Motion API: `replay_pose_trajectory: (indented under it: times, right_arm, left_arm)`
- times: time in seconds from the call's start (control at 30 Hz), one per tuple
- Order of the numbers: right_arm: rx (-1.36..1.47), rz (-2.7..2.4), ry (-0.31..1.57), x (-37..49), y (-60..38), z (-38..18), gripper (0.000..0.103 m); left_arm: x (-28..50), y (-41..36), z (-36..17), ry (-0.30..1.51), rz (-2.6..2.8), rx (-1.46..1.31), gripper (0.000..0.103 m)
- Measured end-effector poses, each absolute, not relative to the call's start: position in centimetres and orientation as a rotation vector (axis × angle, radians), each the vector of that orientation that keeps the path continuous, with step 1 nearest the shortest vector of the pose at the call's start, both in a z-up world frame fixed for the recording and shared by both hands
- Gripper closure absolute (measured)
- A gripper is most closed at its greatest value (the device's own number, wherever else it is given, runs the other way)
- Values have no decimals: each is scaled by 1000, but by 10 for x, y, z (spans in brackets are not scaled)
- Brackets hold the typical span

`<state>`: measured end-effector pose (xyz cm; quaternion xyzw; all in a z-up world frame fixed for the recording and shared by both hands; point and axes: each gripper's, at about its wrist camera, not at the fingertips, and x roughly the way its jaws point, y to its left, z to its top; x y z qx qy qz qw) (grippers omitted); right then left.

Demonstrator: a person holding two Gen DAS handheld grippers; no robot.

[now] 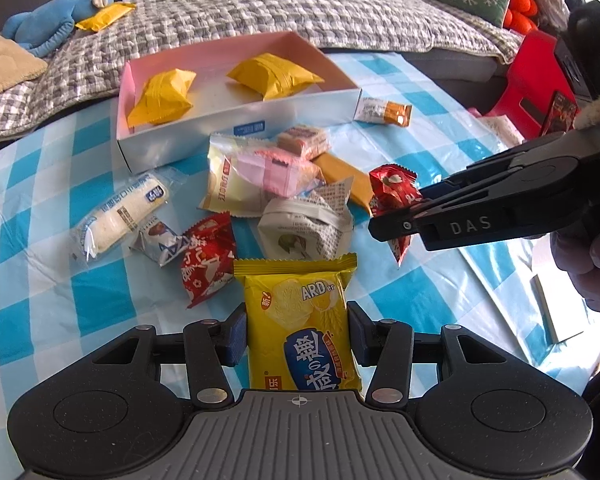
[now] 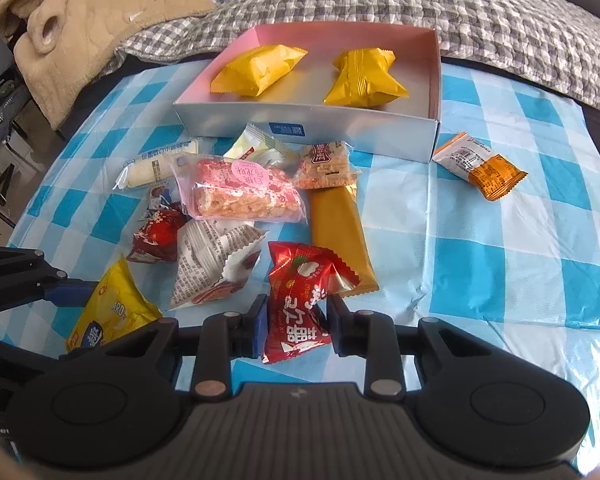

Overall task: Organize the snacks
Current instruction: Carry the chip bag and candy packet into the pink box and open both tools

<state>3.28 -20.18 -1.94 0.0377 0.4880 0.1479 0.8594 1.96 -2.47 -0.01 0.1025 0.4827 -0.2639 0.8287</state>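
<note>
Blue-and-white checked cloth covers the table [image 2: 480, 260], with a grey checked blanket [image 1: 300, 8] behind it. At the left tongs [image 1: 298, 336] a yellow packet [image 1: 300, 320] stands gripped between the blue pads, its top edge pointing away. At the right tongs [image 2: 296, 328] a red packet [image 2: 300, 300] is clamped between the pads; in the left view these tongs reach in from the right with the red packet at their tips. Just beyond both tongs lies a loose heap of snacks: a white printed pouch [image 2: 212, 264], a second red packet [image 2: 156, 236], a pink bar [image 2: 240, 192], a mustard-brown bar [image 2: 340, 236], a small wafer pack [image 2: 324, 164] and a long white roll [image 2: 156, 168]. Past the heap sits the open box [image 2: 300, 120], pink inside, holding two yellow pillow packs [image 2: 256, 68] [image 2: 364, 76] side by side. To the right of the box, apart from the heap, lies an orange-and-white sachet [image 2: 480, 166]. Farther back on the blanket rest a blue plush toy [image 1: 56, 16] and another yellow pack [image 1: 104, 18] touching it.
</note>
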Motion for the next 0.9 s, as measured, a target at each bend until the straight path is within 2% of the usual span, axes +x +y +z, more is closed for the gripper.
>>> replay_pose_trajectory:
  times: [0.27, 0.57, 0.9]
  right_arm:
    - [134, 312, 937, 34, -214, 12, 75]
    - [197, 227, 878, 85, -237, 30, 76]
    - [156, 167, 804, 156, -246, 24, 75]
  left_arm:
    - [35, -25, 38, 947, -557, 157, 56]
    - [95, -51, 59, 918, -521, 200, 56]
    - [178, -90, 30, 891, -443, 297, 56]
